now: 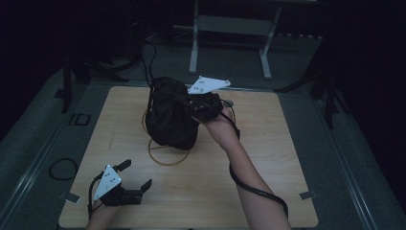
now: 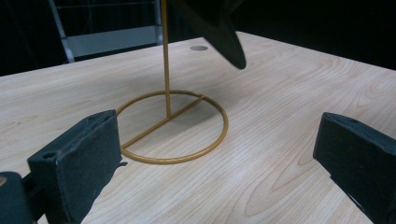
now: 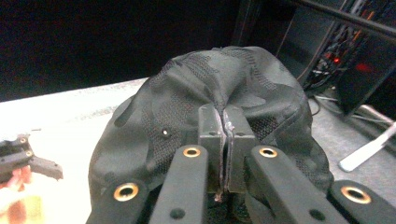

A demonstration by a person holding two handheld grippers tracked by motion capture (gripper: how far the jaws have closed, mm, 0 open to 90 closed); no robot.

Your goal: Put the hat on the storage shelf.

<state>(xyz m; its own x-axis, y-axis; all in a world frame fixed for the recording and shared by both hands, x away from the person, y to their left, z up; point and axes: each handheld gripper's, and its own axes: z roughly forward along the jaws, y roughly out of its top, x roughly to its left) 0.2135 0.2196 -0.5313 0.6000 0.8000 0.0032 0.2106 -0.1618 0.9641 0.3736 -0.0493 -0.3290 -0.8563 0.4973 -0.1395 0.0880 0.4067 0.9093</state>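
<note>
Right claw (image 1: 203, 109) clenched on black cap (image 1: 170, 115) above gold stand (image 1: 168, 155); left claw (image 1: 135, 175) released; a snagged brim could topple it.

The cap (image 3: 205, 93) pinched between the right gripper's (image 3: 225, 122) black fingers (image 3: 210, 126) is black with a faint dark camouflage pattern and a fine mesh texture (one tiny pale speck shows just left of the fingers). Brass-coloured rivets dot that gripper's black linkage below the fingers. The stand (image 2: 173, 126) ahead of the left gripper's (image 2: 219, 154) matt black fingers (image 2: 79, 158) is golden yellow, ring and upright rod alike. The counter (image 2: 289, 93) beneath those fingers is pale wood with a wavy light-brown grain. Each gripper carries a light grey three-cornered plate (image 1: 107, 181) with small dark dots. The cable (image 1: 253, 189) trailing behind the right gripper's fingers is black.
</note>
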